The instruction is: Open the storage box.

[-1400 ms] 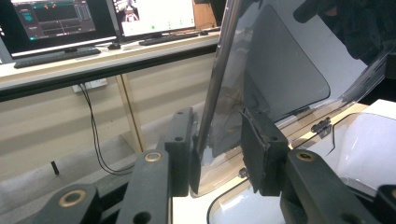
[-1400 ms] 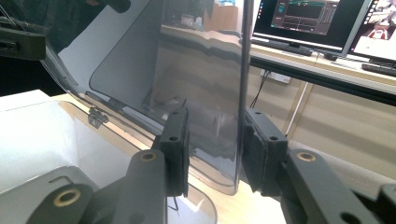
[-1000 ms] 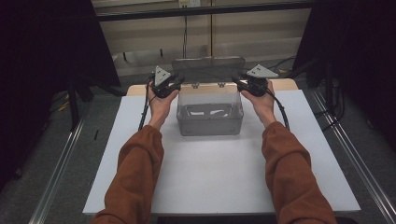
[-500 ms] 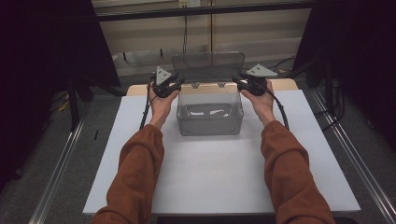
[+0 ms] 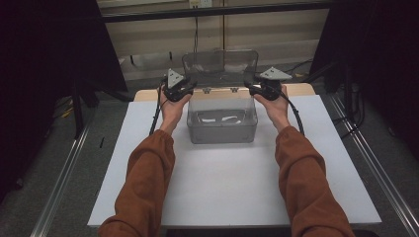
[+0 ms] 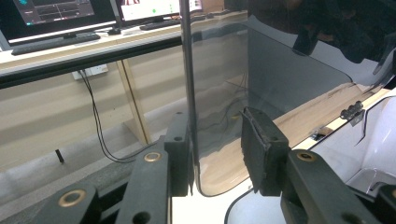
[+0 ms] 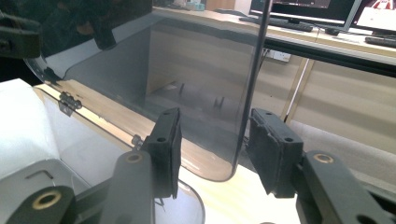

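Box (image 5: 222,118) of clear plastic sits mid-surface (image 5: 232,192), its hinged lid (image 5: 220,66) raised upright at the box's far edge. Left tool (image 6: 217,154) and right tool (image 7: 212,149) each straddle a side edge of that lid, jaws parted, neither clamped. Opening looks done; whether filling or closing follows, I cannot tell.

on the desk (image 5: 222,187) a box (image 5: 222,121) sits toward 12 o'clock, its lid (image 5: 220,66) raised behind; left gripper (image 5: 184,90) at its 10 o'clock, right gripper (image 5: 257,89) at 2.
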A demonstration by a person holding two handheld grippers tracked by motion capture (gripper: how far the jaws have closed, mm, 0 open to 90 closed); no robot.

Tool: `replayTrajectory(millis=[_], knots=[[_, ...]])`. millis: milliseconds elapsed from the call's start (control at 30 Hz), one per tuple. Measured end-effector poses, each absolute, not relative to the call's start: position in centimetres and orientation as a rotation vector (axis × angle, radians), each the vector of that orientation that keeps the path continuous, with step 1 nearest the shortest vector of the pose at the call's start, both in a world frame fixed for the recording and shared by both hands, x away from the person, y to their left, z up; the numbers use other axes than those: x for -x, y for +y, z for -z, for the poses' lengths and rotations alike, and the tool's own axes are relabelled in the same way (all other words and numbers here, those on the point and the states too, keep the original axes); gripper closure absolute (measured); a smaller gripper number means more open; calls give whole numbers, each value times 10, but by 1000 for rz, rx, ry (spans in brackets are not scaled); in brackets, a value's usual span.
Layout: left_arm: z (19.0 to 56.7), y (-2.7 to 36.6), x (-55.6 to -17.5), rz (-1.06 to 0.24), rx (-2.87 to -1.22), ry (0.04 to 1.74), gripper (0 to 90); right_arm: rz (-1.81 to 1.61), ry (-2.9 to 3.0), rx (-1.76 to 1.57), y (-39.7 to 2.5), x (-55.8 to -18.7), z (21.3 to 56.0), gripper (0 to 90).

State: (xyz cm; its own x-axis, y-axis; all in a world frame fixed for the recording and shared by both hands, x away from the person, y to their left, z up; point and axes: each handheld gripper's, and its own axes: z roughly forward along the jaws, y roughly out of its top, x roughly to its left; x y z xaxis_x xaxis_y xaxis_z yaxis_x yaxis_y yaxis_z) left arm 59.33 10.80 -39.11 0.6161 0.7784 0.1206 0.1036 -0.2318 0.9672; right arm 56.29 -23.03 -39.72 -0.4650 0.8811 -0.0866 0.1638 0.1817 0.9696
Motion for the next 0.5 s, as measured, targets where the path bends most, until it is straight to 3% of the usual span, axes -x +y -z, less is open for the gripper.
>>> replayTrajectory(millis=[500], knots=[[398, 109, -598, -722, -1710, 762, 660, -1345, 1788, -997, -232, -570, 397, 694]])
